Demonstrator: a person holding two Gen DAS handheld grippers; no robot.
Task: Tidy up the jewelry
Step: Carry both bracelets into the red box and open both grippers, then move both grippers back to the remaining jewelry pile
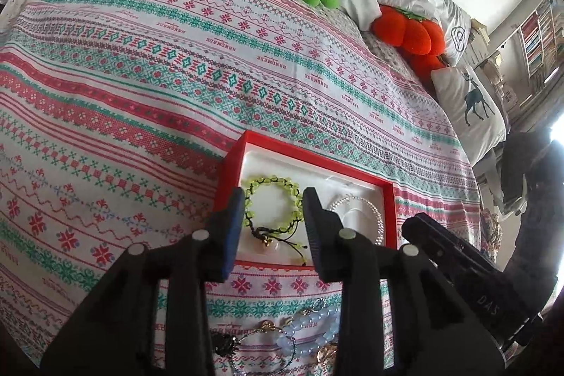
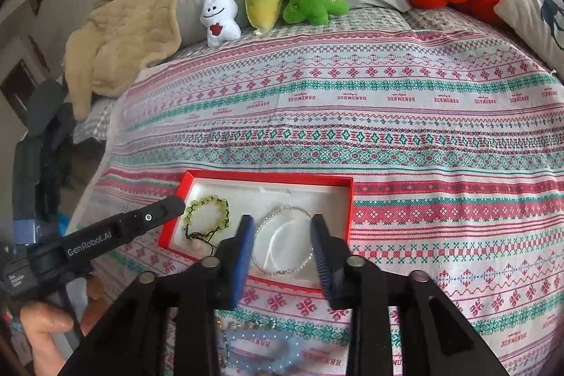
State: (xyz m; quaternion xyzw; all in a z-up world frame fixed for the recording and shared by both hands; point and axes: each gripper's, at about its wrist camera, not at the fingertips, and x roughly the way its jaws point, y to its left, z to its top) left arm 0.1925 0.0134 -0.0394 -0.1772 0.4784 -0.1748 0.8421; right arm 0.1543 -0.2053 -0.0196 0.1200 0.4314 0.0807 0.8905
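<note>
Bedroom, jewelry sorting under way. Your left gripper point(image 1: 273, 228) hovers over shallow red cardboard tray with white lining point(image 1: 317, 161), jaws wide apart, holding nothing, straddling green beaded bracelet on black cord point(image 1: 271, 199) lying in tray's left half. Your right gripper point(image 2: 282, 252) likewise spread and empty, framing silver bead chain bracelet point(image 2: 285, 242) in right half. Pieces kept apart, likely to avoid tangling. Pale blue bead bracelet point(image 1: 310, 330) and gold-toned pieces point(image 1: 268, 326) wait on patterned bedspread point(image 1: 141, 94), just before tray.

green bracelet point(image 1: 273, 203), silver bracelet point(image 1: 356, 217), in red box point(image 1: 310, 159)
</note>
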